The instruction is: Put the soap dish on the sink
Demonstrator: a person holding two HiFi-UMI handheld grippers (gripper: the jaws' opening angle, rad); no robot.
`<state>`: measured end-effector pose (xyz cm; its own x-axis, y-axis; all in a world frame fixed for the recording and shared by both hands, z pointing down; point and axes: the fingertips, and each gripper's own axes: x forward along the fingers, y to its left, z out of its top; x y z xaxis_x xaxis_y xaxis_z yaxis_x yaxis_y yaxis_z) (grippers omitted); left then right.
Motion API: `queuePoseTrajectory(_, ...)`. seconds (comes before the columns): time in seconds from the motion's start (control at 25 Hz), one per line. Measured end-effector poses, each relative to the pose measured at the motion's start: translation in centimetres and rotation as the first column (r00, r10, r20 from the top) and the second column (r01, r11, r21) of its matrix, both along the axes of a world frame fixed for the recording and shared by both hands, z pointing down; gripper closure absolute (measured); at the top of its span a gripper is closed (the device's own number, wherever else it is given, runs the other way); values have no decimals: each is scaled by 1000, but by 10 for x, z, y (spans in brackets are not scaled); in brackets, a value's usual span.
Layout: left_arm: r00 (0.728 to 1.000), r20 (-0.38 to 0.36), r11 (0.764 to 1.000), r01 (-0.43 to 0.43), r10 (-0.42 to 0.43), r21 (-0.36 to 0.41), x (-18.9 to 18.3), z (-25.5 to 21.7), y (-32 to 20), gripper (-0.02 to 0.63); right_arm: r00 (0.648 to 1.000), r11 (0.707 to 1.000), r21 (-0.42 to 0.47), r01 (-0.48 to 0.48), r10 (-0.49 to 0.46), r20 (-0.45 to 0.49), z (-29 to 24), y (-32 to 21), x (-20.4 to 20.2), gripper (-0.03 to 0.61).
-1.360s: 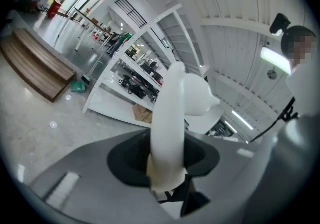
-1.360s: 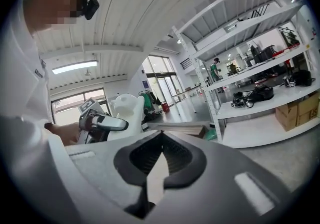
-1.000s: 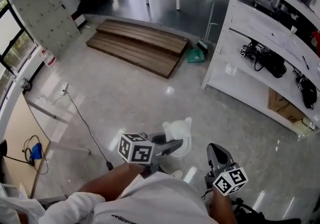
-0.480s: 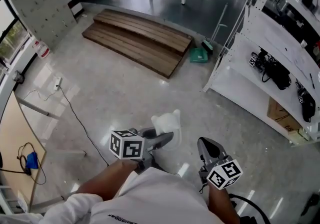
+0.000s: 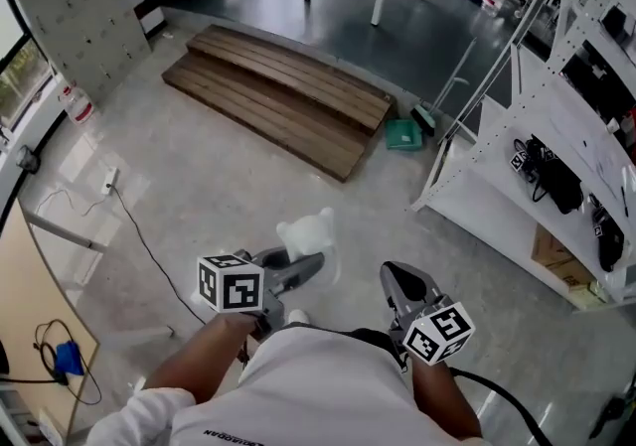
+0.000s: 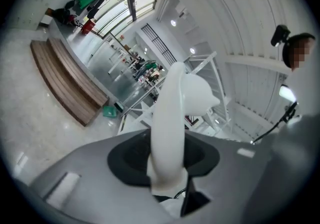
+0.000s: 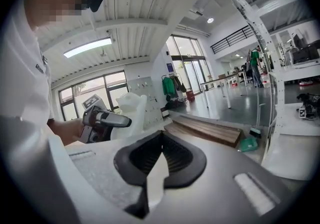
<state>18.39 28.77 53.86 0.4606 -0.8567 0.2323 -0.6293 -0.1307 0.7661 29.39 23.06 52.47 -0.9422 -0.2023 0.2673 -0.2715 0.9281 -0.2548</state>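
Over workshop floor (image 5: 199,186): my left claw (image 5: 298,270) pinches white soap dish (image 5: 306,233) edge-on, long axis running out ahead of jaws. Right claw (image 5: 397,280) pressed together, empty. Sink nowhere in view.

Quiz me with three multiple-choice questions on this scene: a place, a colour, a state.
1. Where does the green dustpan lie? A on a shelf; B on the floor beside the wooden platform; C on a table.
2. What colour is the soap dish? A white; B blue; C black.
3. What is the left gripper doing? A hanging open, empty; B clamping the soap dish; C gripping a cable.
B: it lies by the platform's end. A: it is plainly white. B: its jaws squeeze the dish.
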Motion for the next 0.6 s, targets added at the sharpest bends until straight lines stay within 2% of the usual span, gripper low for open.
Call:
queuePoseTrajectory(0.4, 996, -21, 996, 87, -87, 2, -80, 6, -25, 453, 988, 988, -24, 153, -154, -25, 18, -10, -96, 577)
queuePoseTrajectory(0.6, 992, -4, 991, 127, -128, -30, -123, 12, -50, 453, 972, 972, -39, 233, -233, -12, 29, -27, -149, 577)
